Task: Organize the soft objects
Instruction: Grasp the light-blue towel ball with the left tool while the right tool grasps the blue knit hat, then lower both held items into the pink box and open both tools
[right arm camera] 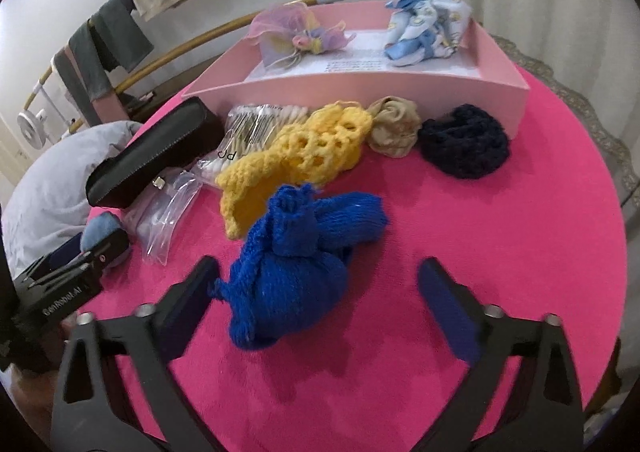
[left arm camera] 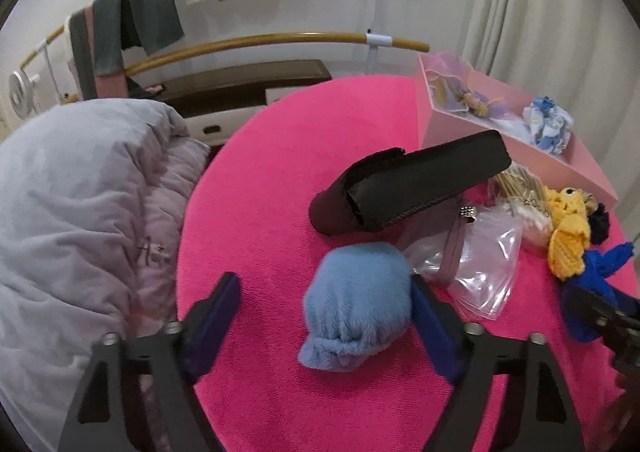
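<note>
A light blue fluffy bundle (left arm camera: pixel 356 304) lies on the pink round tabletop (left arm camera: pixel 260 212) between the fingers of my left gripper (left arm camera: pixel 324 304). The gripper is open: its right pad is at the bundle's edge and its left pad stands clear. My right gripper (right arm camera: pixel 318 284) is open around a royal blue knitted piece (right arm camera: pixel 296 264), with a wide gap on its right side. Behind that piece lie a yellow crochet piece (right arm camera: pixel 296 156), a beige fabric rosette (right arm camera: pixel 394 130) and a navy knitted ring (right arm camera: pixel 466 146).
A pink tray (right arm camera: pixel 360 92) at the back holds a pastel organza bow (right arm camera: pixel 296 36) and a blue-white cloth bundle (right arm camera: pixel 428 32). A black case (left arm camera: pixel 424 180), clear plastic bags (left arm camera: pixel 484 272) and a cotton swab pack (right arm camera: pixel 256 124) sit mid-table. A grey duvet (left arm camera: pixel 72 212) lies left.
</note>
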Motion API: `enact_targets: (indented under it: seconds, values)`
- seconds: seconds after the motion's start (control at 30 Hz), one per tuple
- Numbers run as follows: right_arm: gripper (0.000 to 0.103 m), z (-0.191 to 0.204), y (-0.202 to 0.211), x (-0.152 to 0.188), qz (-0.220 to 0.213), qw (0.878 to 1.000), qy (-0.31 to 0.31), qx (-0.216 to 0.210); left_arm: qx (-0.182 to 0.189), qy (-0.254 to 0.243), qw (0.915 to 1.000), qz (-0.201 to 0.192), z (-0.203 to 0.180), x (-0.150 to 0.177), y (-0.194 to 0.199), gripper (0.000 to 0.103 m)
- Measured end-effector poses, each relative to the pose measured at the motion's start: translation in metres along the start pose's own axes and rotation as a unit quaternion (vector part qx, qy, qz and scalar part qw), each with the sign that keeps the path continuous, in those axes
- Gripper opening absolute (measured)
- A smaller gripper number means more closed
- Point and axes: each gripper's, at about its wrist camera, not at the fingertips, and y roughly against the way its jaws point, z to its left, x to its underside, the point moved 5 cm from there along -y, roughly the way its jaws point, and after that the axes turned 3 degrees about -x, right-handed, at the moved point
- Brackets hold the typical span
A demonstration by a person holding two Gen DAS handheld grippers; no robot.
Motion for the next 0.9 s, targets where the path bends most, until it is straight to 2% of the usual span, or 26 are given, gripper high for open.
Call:
enact_targets:
  seconds: [0.07, 0.1, 0.13, 0.17, 0.27, 0.47, 0.73, 0.9]
  values:
    - [0.07, 0.003, -0.001, -0.001, -0.001, 1.0, 0.017, 0.014, 0.007, -0.007, 1.0, -0.001, -0.002, -0.001, -0.001, 0.061]
    - [0.066, 0.005, -0.001, -0.001, -0.002, 1.0, 0.023, 0.013, 0.012, -0.011, 0.9999, -0.001, -0.004, -0.002, -0.001, 0.053]
    - [0.053, 0.006, 0.0, -0.001, -0.001, 1.0, 0.027, 0.011, 0.017, -0.014, 0.9998, 0.0, -0.007, -0.001, -0.001, 0.045]
    - [0.044, 0.006, 0.001, 0.0, -0.001, 0.999, 0.03, 0.01, 0.021, -0.016, 0.9996, 0.0, -0.009, -0.001, -0.001, 0.042]
    - [0.039, 0.006, 0.004, 0.003, -0.001, 0.999, 0.035, 0.009, 0.02, -0.013, 0.9997, 0.001, -0.01, -0.001, -0.001, 0.04]
    - [0.037, -0.001, 0.017, 0.009, -0.001, 1.0, 0.024, -0.003, 0.016, -0.011, 0.9998, 0.0, -0.009, 0.005, 0.013, 0.039]
    - [0.037, -0.011, 0.038, 0.01, -0.014, 1.0, 0.013, -0.011, 0.018, -0.033, 0.9992, -0.009, -0.028, 0.024, 0.053, 0.039]
    - [0.037, -0.012, 0.051, 0.009, -0.024, 0.999, 0.009, -0.018, 0.033, -0.041, 0.9984, -0.02, -0.042, 0.019, 0.079, 0.039]
